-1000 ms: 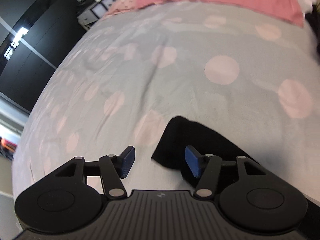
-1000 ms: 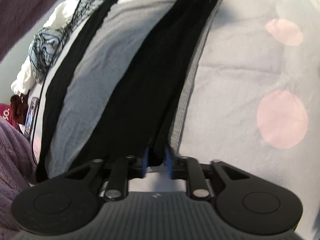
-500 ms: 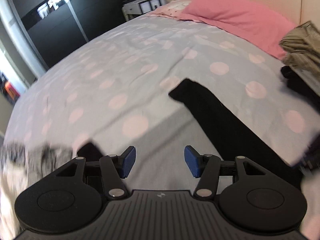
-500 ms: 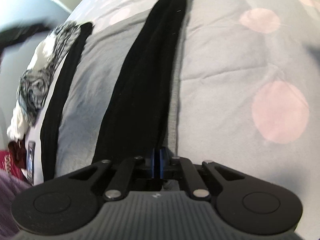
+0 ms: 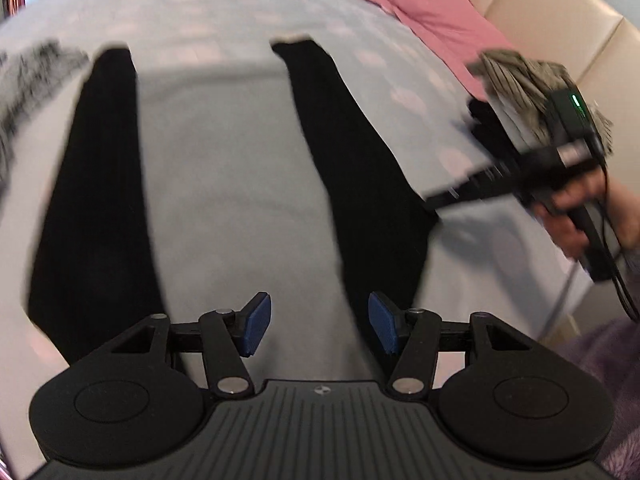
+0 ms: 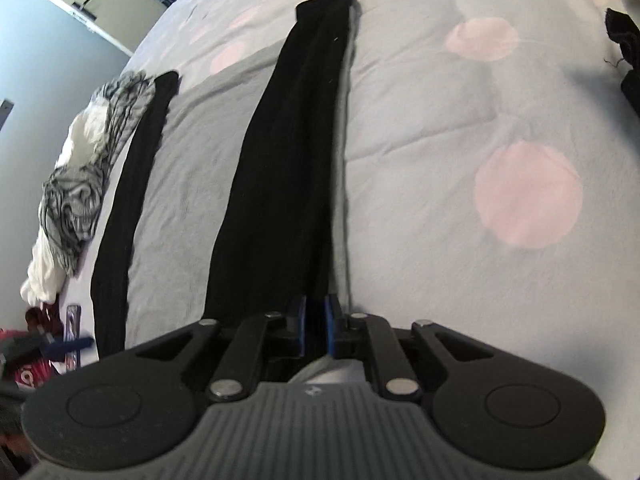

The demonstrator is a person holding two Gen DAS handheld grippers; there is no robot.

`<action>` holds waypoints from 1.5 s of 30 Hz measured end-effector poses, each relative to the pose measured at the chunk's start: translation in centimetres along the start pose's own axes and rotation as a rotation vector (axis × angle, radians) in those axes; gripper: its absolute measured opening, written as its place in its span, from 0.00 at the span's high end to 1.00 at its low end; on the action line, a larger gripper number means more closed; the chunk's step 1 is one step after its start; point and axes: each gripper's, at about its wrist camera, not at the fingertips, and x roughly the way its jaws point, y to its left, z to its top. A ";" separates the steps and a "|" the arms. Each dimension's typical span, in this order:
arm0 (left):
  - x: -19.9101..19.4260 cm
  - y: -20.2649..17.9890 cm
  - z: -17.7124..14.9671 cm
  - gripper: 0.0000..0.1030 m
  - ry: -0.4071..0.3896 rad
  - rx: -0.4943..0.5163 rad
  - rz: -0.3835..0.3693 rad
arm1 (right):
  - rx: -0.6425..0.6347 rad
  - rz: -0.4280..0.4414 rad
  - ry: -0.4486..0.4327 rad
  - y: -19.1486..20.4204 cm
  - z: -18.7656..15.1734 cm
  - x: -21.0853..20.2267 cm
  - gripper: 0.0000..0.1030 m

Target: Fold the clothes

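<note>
Found the grey shirt (image 5: 232, 168) spread flat on the spotted bedspread (image 6: 440, 120). Noted one black sleeve (image 6: 280, 160) laid along the shirt's right edge and the other sleeve (image 5: 92, 200) along its left, presumably to square the shape before folding. Found the right gripper (image 6: 316, 320) clamped on the near end of the shirt's right sleeve, pads almost together with dark cloth between them, though easing apart just then. Judged that pinch as a way to pin or lift that corner. Found the left gripper (image 5: 316, 320) hanging over the shirt's near hem, between the two sleeves, fingers well apart and gripping nothing. Judged it likely ready for the opposite corner. Noted a striped heap (image 6: 76, 184) beside the shirt's left side and a folded pile (image 5: 532, 80) beyond its right. Took both for clothes kept out of the fold's way.
</note>
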 end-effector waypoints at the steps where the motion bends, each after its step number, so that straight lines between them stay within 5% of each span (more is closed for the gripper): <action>1: 0.4 -0.5 -1.0 0.49 0.025 0.003 -0.013 | -0.005 -0.022 0.001 0.3 -0.3 0.2 0.90; 6: 2.3 -2.1 -4.4 0.52 0.088 -0.001 -0.073 | 0.000 -0.114 -0.030 0.4 -1.3 0.0 0.95; 8: 2.9 -2.4 -4.9 0.80 0.081 0.008 -0.073 | -0.013 -0.135 -0.042 0.6 -1.5 -0.2 0.95; 10: 3.3 -2.1 -5.3 0.94 0.081 -0.020 -0.098 | -0.033 -0.169 -0.048 0.9 -1.7 -0.2 0.94; 14: 3.6 0.3 -7.0 0.97 0.107 -0.171 -0.176 | -0.070 -0.192 -0.047 1.9 -3.1 -1.2 0.91; 19: 4.2 2.1 -8.5 0.97 0.157 -0.279 -0.319 | -0.184 -0.126 -0.040 6.0 -6.8 -2.9 0.73; 26: 5.1 3.4 -9.0 0.97 0.177 -0.353 -0.374 | -0.138 -0.110 -0.047 9.2 -10.6 -0.6 0.73; 30: 4.8 2.7 -8.6 0.97 0.166 -0.308 -0.345 | -0.103 -0.132 -0.025 8.9 -10.8 1.7 0.75; 31: 4.6 2.5 -8.6 0.97 0.162 -0.301 -0.336 | -0.108 -0.141 -0.026 8.9 -10.8 1.8 0.87; 35: 3.7 2.2 -8.5 0.82 0.149 -0.289 -0.314 | -0.086 -0.213 -0.013 8.3 -11.3 0.6 0.99; 39: 2.9 1.8 -8.2 0.72 0.143 -0.263 -0.291 | -0.022 -0.205 -0.009 6.5 -11.6 -0.1 0.99; 41: 2.2 1.3 -7.9 0.58 0.129 -0.226 -0.256 | -0.010 -0.184 -0.037 6.2 -11.2 -0.9 0.94; 45: 1.0 0.2 -6.7 0.55 0.086 -0.126 -0.138 | -0.071 -0.203 -0.135 6.0 -9.6 -2.7 0.87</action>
